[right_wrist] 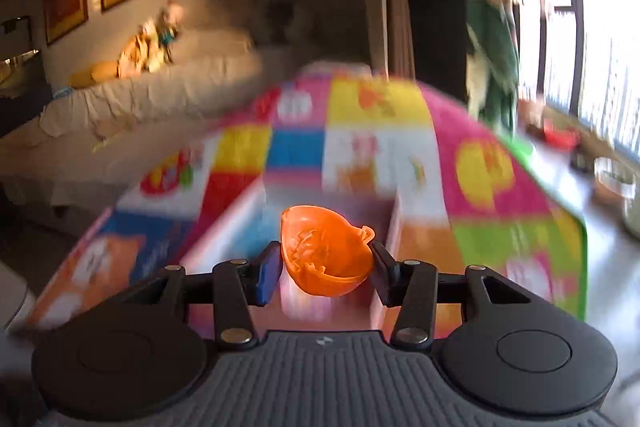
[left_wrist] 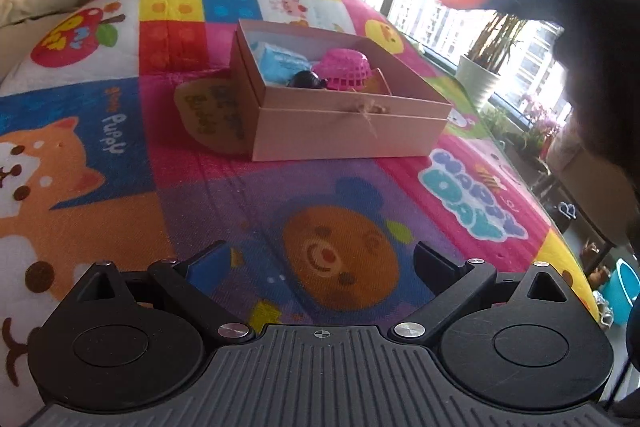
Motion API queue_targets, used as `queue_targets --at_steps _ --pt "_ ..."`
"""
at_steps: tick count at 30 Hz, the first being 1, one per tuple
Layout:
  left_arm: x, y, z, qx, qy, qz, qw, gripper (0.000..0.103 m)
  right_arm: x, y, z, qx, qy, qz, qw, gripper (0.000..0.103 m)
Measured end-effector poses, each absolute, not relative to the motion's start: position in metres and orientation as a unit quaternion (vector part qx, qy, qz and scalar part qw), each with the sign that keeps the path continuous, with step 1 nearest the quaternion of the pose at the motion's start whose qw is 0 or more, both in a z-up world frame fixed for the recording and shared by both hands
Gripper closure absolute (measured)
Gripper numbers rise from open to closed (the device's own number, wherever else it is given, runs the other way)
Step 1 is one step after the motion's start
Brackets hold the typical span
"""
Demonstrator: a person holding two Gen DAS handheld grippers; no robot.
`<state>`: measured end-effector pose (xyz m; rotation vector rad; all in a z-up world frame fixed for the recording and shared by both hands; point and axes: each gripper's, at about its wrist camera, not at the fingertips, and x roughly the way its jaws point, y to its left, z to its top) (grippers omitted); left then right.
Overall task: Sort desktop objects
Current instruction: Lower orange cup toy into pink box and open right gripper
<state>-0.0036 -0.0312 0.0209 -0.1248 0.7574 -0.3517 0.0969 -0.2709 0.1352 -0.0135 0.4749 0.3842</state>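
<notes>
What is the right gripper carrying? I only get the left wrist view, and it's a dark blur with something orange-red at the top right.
Observer: An orange bowl-shaped toy, pinched between the right gripper fingers.
Operator: Is it over the box yet?
Observer: It looks so; pale box walls blur past beneath it, but motion smear hides the exact spot.
Operator: Is the toy's open side up?
Observer: No, its open side tilts toward the camera; the moulded inside shows.
</notes>
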Motion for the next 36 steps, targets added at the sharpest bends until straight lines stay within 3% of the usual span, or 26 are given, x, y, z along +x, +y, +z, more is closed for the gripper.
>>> queue_targets --at_steps 1,4,9,13,19,25,27,30,36 --pt "-0.004 -0.028 0.021 -0.061 0.367 -0.168 0.913 0.002 0.108 -0.263 0.138 -0.006 0.235 0.193 0.953 0.036" --pt "-0.005 -0.018 0.018 -0.07 0.366 -0.159 0.914 0.002 0.125 -0.243 0.13 -0.02 0.243 0.192 0.951 0.035" --pt "0.0 -0.009 0.008 -0.079 0.376 -0.15 0.911 0.001 0.13 -0.245 0.094 0.009 0.318 0.198 0.927 0.047" --pt "0.0 -0.01 0.008 -0.08 0.375 -0.153 0.911 0.001 0.14 -0.253 0.064 0.057 0.378 0.2 0.902 0.064" --pt "-0.001 -0.014 0.009 -0.063 0.377 -0.141 0.913 0.0 0.149 -0.229 0.045 0.062 0.378 0.204 0.901 0.063" --pt "0.0 -0.006 0.011 -0.052 0.377 -0.101 0.919 0.0 0.122 -0.23 0.053 0.01 0.314 0.16 0.936 0.062" --pt "0.003 -0.006 0.01 -0.053 0.378 -0.095 0.919 0.0 0.095 -0.237 0.064 0.003 0.272 0.16 0.949 0.056" --pt "0.004 -0.009 0.01 -0.05 0.38 -0.092 0.919 0.0 0.058 -0.248 0.075 0.002 0.227 0.168 0.959 0.032" --pt "-0.005 -0.02 0.006 -0.012 0.348 -0.053 0.936 0.0 0.013 -0.249 0.047 0.04 0.278 0.193 0.94 0.004"
